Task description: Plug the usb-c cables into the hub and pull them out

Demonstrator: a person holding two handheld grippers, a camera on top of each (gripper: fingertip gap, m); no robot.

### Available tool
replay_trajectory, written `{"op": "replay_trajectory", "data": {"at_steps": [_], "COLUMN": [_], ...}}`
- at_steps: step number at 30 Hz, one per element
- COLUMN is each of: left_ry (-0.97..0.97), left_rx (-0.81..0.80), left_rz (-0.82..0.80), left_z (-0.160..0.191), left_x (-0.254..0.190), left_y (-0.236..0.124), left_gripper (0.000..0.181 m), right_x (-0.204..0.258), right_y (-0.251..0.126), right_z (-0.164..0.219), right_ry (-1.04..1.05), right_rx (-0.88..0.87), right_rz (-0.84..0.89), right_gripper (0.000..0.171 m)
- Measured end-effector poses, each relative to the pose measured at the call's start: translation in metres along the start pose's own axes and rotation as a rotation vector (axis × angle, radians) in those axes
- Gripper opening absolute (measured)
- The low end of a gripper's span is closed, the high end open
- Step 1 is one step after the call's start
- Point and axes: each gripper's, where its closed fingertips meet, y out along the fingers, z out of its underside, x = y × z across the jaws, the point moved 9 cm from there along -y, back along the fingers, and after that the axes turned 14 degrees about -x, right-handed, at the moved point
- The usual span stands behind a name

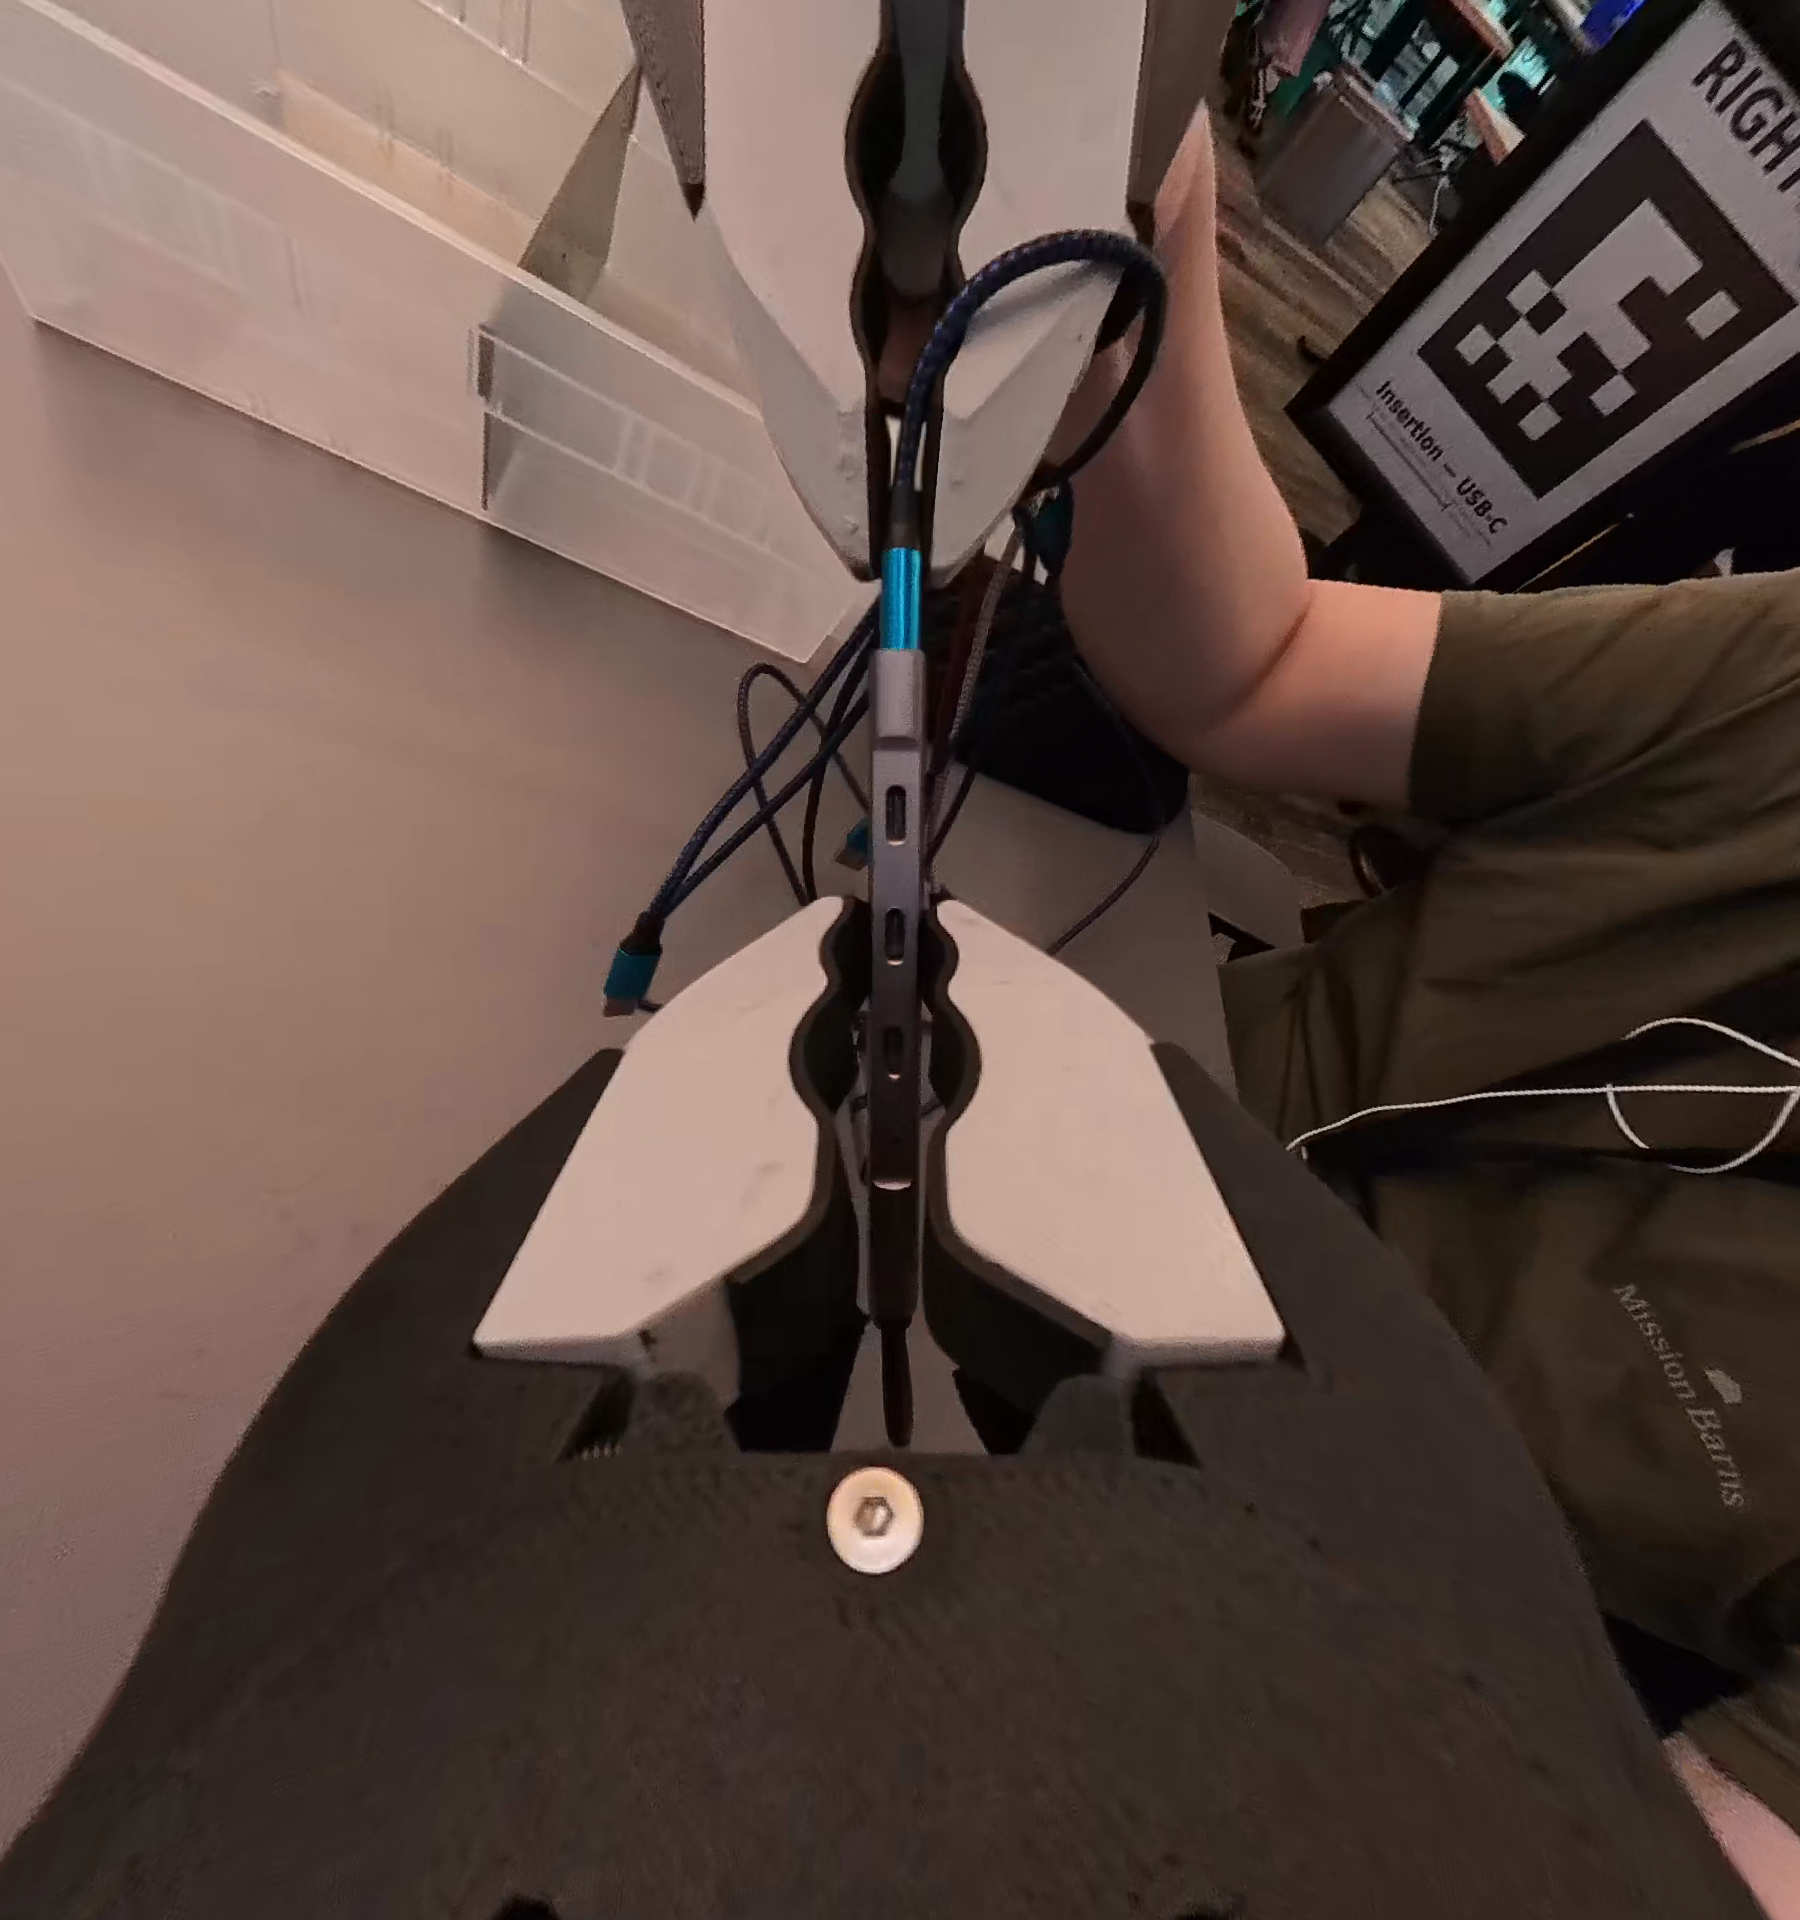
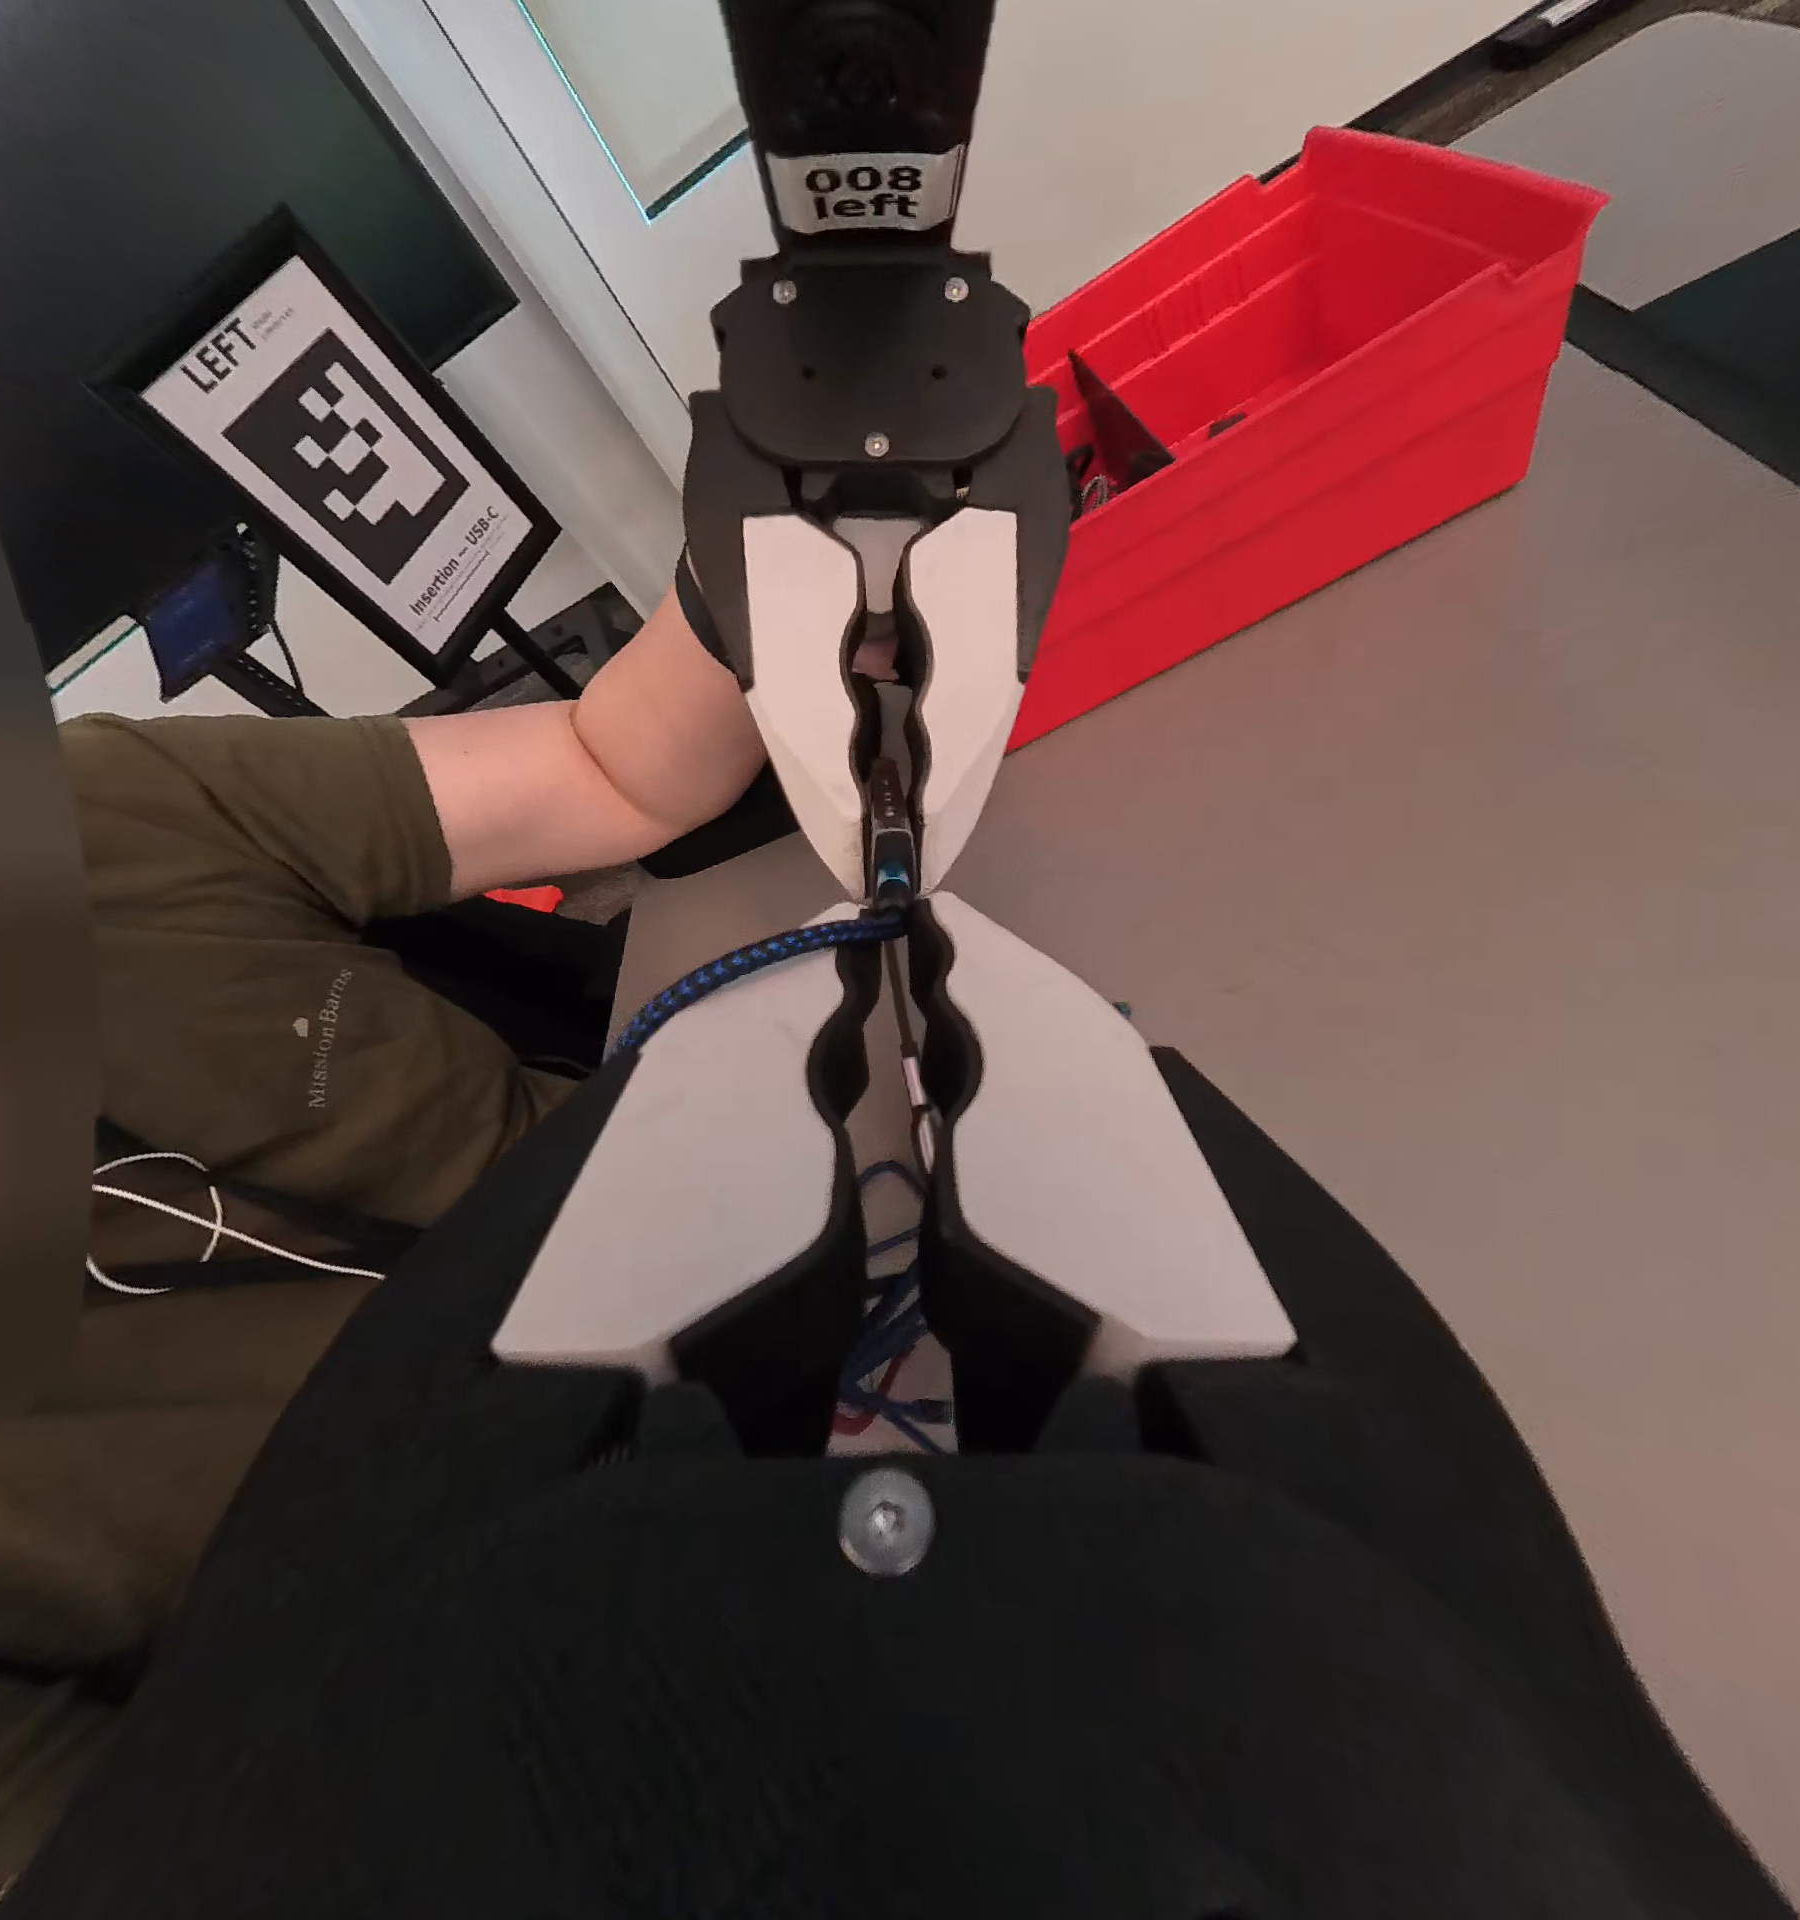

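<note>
A: Left gripper (image 1: 891, 914) status?
B: Clamped on grey hub (image 1: 896, 831), held above the table (image 2: 1395, 935)

A: Right gripper (image 2: 891, 914)?
B: Closed on blue USB-C plug (image 1: 901, 597), seated in hub end

Grey hub (image 1: 898, 821), blue-plugged cable (image 1: 901, 597) inserted

Bystanders on and around the grey tabletop (image 2: 1395, 935)

A red bin (image 2: 1322, 436) stands on it; framed marker signs (image 2: 340, 457) stand beyond its edge, a clear acrylic rack (image 1: 356, 343) nearby.

Lab — marker boards (image 2: 340, 457), red bin (image 2: 1322, 416).
</note>
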Motion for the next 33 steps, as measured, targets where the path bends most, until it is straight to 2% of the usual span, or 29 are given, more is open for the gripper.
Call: {"op": "replay_trajectory", "data": {"at_steps": [7,10,13,16,19,20,22,24,27,29,30,33], "left_ry": [-0.009,-0.052,-0.038,0.006,0.029,0.043,0.051,0.047,0.044,0.059,0.062,0.083], "left_rx": [0.032,-0.065,-0.117,-0.179,-0.28,-0.293,-0.308,-0.35,-0.423,-0.457,-0.463,-0.465], "left_rz": [0.002,0.076,0.052,0.001,-0.028,-0.058,-0.128,-0.176,-0.185,-0.211,-0.21,-0.212], "left_z": [0.004,-0.003,-0.009,-0.017,-0.027,-0.028,-0.028,-0.03,-0.033,-0.034,-0.035,-0.035], "left_x": [0.005,0.004,0.002,-0.004,-0.011,-0.012,-0.012,-0.011,-0.012,-0.013,-0.013,-0.016], "left_y": [-0.001,-0.008,-0.025,-0.046,-0.069,-0.076,-0.088,-0.099,-0.111,-0.117,-0.119,-0.123], "left_gripper": [0.008,0.008,0.008,0.008,0.008,0.008,0.008,0.008,0.008,0.008,0.008,0.008], "right_x": [-0.002,0.001,-0.002,-0.004,-0.002,0.001,0.006,0.008,-0.003,-0.017,-0.027,-0.048], "right_y": [0.004,0.0,-0.019,-0.043,-0.052,-0.05,-0.041,-0.024,0.014,0.044,0.057,0.081], "right_z": [0.002,-0.007,-0.014,-0.02,-0.02,-0.018,-0.011,-0.003,0.012,0.024,0.028,0.036], "right_ry": [-0.007,-0.027,-0.027,-0.056,-0.118,-0.132,-0.164,-0.209,-0.225,-0.248,-0.284,-0.408], "right_rx": [0.024,-0.057,-0.097,-0.159,-0.126,-0.098,0.005,0.086,0.162,0.192,0.193,0.107], "right_rz": [0.029,-0.008,0.087,0.212,0.332,0.347,0.372,0.401,0.408,0.41,0.452,0.538], "right_gripper": [0.007,0.008,0.028,0.032,0.043,0.052,0.063,0.085,0.119,0.134,0.14,0.141]}}
